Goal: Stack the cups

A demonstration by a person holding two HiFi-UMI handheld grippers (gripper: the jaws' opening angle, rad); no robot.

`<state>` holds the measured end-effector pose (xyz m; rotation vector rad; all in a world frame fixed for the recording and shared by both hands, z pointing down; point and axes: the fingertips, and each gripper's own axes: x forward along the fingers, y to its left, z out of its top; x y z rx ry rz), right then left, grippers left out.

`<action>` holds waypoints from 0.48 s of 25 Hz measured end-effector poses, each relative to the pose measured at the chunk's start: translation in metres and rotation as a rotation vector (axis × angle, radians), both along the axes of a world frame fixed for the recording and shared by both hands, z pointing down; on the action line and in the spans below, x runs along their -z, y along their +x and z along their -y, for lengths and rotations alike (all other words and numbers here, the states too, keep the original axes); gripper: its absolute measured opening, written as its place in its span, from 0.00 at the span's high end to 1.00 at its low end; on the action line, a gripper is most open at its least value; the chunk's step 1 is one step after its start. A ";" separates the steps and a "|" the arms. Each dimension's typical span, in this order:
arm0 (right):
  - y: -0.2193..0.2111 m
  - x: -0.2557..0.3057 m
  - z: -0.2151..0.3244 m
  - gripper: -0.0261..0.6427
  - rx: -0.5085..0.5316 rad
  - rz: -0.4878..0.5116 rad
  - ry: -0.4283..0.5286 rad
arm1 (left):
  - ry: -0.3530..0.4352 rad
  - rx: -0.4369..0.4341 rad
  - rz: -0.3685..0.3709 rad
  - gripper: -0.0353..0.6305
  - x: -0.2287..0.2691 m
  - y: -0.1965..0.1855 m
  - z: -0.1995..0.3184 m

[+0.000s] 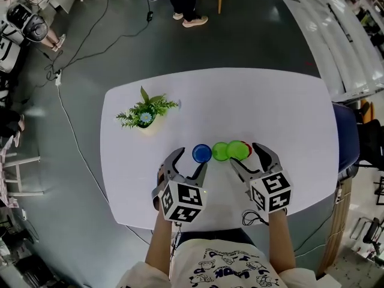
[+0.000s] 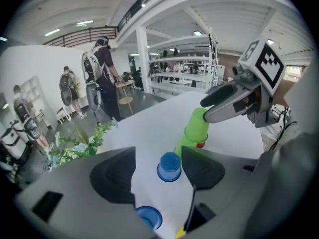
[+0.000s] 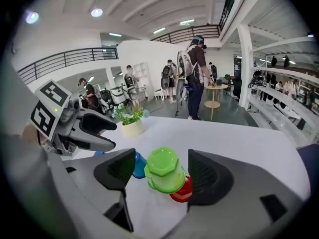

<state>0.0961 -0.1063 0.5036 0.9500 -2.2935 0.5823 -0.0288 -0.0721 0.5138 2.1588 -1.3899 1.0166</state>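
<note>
On the white table [image 1: 270, 101] an upturned blue cup [image 1: 202, 153] stands just beyond my left gripper [image 1: 189, 164], whose jaws are open and empty. In the left gripper view the blue cup [image 2: 169, 166] sits ahead of the gap, and a second blue rim [image 2: 148, 217] shows low under the jaws. Right of it are the green cups [image 1: 228, 150], stacked upside down and leaning, with a red cup [image 1: 248, 149] behind. My right gripper [image 1: 247, 156] is open around the green stack [image 3: 164, 171], its pads clear of it. The red cup [image 3: 182, 190] is beside the stack.
A small potted plant [image 1: 146, 114] stands at the table's back left. The table's near edge [image 1: 228, 224] runs just under both grippers. Cables [image 1: 66, 119] lie on the floor at the left. People stand beyond the table's far side [image 1: 186, 5].
</note>
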 end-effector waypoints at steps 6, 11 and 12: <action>0.021 0.010 -0.008 0.44 -0.101 0.043 0.038 | 0.011 0.141 -0.059 0.50 0.011 -0.053 -0.035; 0.025 0.009 -0.015 0.44 -0.148 0.041 0.036 | -0.092 0.181 0.007 0.49 -0.024 -0.097 -0.073; 0.025 0.009 -0.017 0.44 -0.153 0.038 0.035 | -0.119 0.174 0.013 0.49 -0.033 -0.099 -0.080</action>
